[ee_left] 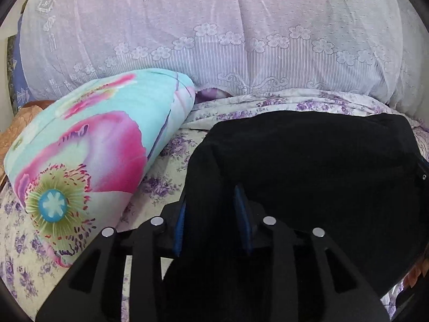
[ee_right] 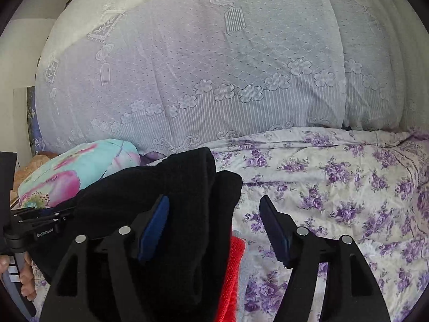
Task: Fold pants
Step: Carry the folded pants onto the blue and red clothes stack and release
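A: Boundaries first. The bed sheet (ee_right: 335, 177), pale with purple flowers, lies bare across the right half of the right wrist view. A big bundle under a white lace cover (ee_right: 193, 61) walls off the far side. To the left, a turquoise pillow with pink flowers (ee_left: 88, 147) lies on the sheet, its near edge just beside the garment.

B: So the open room is to the right; left and far sides are closed off. And the pants?

A: The black pants (ee_left: 316, 166) are bunched in a thick, fuzzy mound on the sheet, between the pillow and the bare area. In the right wrist view two rounded folds stack at the top of the mound. A strip of red fabric (ee_right: 233, 268) shows at its lower right edge.

B: Left gripper?

A: The left gripper (ee_left: 211, 214) has its jaws partly apart, with black cloth filling the gap between the blue pads (ee_left: 242, 214). Whether the pads press on it cannot be told; everything there is black.

B: Right gripper?

A: The right gripper (ee_right: 214, 209) stands wide. Its left finger lies against the pants; its right finger hangs over bare sheet, clear of the cloth. No grip. A hand (ee_right: 25, 279) holds the left gripper's handle at the left edge.
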{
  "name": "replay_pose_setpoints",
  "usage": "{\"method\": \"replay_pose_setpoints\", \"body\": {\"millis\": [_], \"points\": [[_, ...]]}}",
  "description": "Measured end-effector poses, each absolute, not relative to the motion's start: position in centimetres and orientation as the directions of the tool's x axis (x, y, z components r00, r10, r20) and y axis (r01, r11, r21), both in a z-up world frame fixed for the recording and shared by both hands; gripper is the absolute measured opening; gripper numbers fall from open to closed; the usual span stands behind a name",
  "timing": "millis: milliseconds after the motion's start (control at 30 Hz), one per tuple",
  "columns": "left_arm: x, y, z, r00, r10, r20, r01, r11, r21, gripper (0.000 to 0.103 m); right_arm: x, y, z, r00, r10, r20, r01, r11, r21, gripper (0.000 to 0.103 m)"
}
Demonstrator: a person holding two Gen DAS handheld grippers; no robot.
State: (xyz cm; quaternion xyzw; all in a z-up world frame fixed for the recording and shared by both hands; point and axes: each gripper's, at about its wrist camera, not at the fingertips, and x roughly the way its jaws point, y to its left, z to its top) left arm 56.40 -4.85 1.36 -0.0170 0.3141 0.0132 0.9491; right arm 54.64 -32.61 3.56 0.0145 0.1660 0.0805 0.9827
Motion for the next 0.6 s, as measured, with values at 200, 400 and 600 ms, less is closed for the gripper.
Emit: {"method": "replay_pose_setpoints", "body": {"millis": [200,400,600], "points": [[53.4,-3.6,4.7,0.823,-0.023,-0.568,-0.034,0.995,-0.09,0.046,51.1,-34.3,6.8,0.949,0.187,-0.252,-0.149,0.975,0.162,0.073],[51.1,-5.1,5.3,0.816,0.019,-0.578,-0.039,0.999,-0.021,0.063,49.4,-33.4,6.5,0.947,0.116,-0.301,-0.082,0.989,0.123,0.076],[47.9,-6.0,5.7,0.827,0.018,-0.562,-0.014,1.0,0.01,0.063,46.3,-34.0,6.8,0.95,0.138,-0.281,-0.093,0.982,0.166,0.076]]}}
